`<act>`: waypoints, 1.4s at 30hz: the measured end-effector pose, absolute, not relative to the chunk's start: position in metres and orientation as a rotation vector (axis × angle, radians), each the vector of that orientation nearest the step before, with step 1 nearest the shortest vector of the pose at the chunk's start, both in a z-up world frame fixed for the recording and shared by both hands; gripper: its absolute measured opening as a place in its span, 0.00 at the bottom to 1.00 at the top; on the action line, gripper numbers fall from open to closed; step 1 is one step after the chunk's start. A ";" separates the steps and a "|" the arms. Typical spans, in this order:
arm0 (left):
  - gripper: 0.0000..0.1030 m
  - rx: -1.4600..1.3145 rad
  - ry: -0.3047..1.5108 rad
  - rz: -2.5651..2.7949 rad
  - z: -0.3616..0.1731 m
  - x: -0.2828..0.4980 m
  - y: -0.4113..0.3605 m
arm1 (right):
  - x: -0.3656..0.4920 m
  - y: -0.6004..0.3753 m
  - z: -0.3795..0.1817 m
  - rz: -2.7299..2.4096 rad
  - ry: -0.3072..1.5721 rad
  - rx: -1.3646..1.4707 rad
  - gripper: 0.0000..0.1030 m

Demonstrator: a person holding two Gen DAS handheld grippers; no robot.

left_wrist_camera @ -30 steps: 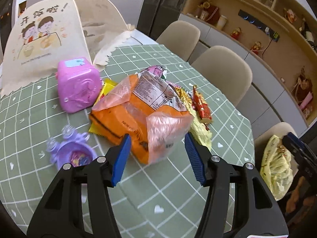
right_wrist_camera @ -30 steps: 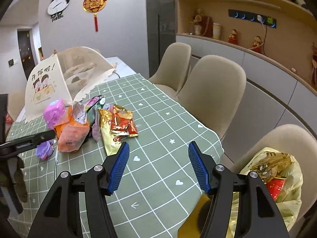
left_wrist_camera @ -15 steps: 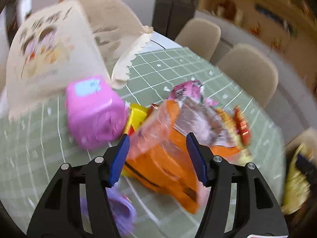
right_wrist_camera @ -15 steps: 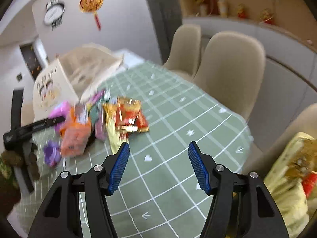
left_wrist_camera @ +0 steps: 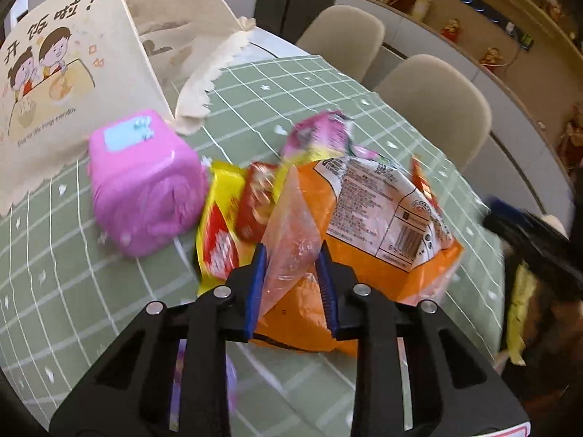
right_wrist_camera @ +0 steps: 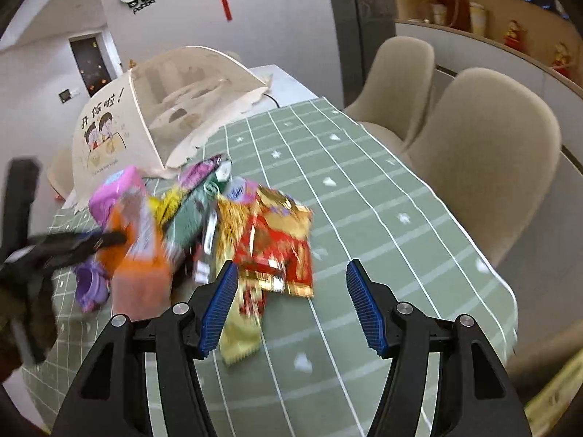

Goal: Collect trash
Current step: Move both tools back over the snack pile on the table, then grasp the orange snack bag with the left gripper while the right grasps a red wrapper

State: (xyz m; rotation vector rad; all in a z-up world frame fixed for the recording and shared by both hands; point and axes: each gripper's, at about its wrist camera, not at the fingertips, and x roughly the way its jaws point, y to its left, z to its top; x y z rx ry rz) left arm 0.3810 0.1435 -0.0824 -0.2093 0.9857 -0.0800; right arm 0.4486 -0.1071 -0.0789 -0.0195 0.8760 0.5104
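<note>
A pile of snack wrappers lies on the green checked tablecloth (left_wrist_camera: 328, 83). My left gripper (left_wrist_camera: 291, 276) is shut on the translucent end of the orange wrapper (left_wrist_camera: 364, 218), which also shows in the right wrist view (right_wrist_camera: 142, 262). A yellow and red wrapper (left_wrist_camera: 218, 240) lies beside it. My right gripper (right_wrist_camera: 291, 306) is open and empty, low over the table, just short of a red and gold wrapper (right_wrist_camera: 280, 247) and a yellow wrapper (right_wrist_camera: 240, 331). A pink wrapper (left_wrist_camera: 320, 134) and a green wrapper (right_wrist_camera: 193, 215) lie further back.
A pink cube toy (left_wrist_camera: 145, 182) and a purple toy (right_wrist_camera: 89, 284) sit left of the pile. A cream mesh food cover (right_wrist_camera: 164, 109) stands at the table's far end. Beige chairs (right_wrist_camera: 484, 153) line the right side. A yellow trash bag (left_wrist_camera: 517, 313) shows at the right edge.
My left gripper moved forward and closed on the orange wrapper's translucent end. My right gripper moved closer to the pile and stayed open.
</note>
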 end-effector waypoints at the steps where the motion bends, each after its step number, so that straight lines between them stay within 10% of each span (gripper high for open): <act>1: 0.25 -0.214 0.993 -0.095 -0.081 0.374 0.141 | 0.455 -0.103 -0.082 0.519 0.885 -0.019 0.57; 15: 0.26 -0.273 1.065 -0.067 -0.097 0.344 0.139 | 0.508 -0.077 -0.133 0.534 1.046 0.057 0.57; 19: 0.26 -0.288 1.051 -0.049 -0.093 0.345 0.140 | 0.494 -0.080 -0.124 0.551 1.026 0.008 0.20; 42: 0.26 -0.136 0.890 -0.198 -0.015 0.313 0.058 | 0.350 -0.174 -0.006 0.406 0.797 0.019 0.17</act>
